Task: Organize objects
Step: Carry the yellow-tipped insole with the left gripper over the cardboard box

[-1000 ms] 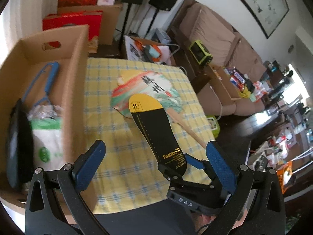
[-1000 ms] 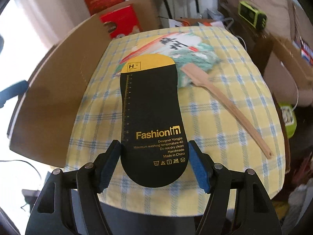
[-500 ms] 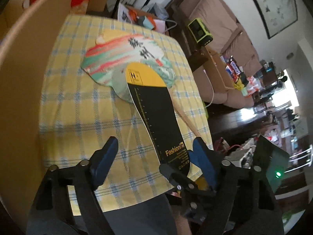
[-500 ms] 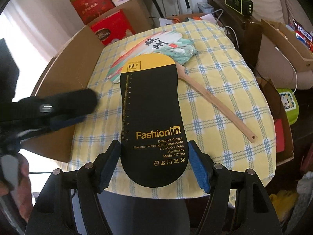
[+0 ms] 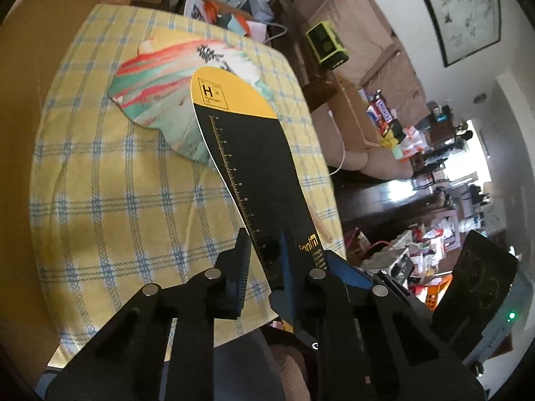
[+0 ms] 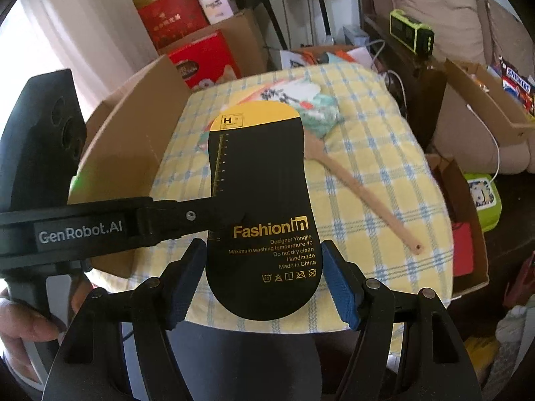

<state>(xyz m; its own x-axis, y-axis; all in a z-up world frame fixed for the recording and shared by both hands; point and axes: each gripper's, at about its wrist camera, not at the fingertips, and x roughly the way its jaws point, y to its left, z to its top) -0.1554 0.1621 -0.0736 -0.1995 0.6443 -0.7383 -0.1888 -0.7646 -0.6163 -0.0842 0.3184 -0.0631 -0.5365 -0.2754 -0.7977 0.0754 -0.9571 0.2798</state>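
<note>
right gripper (image 6: 264, 280): clamped across card's (image 6: 259, 207) heel end | card: held above counter (image 6: 384, 183), long axis pointing away toward fan (image 6: 311, 107) | left gripper (image 5: 264, 260): nearly closed around card's left edge from the side, contact unclear | box (image 6: 133, 153): left

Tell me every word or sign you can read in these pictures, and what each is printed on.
"FashionIn", "Designer Yongjie", "Maximum washing temperature 40", "Do not dry clean", "Handmade", "Made in China": black card.
"H": the card's yellow end; smaller print under it unreadable.
Ruler numbers and laundry symbols: the same card.
"GenRobot.AI": left tongs.
"SNICKERS": wrapper in the box at right.
Brush characters on the paper fan and gold characters on the red box: too blurred.
</note>
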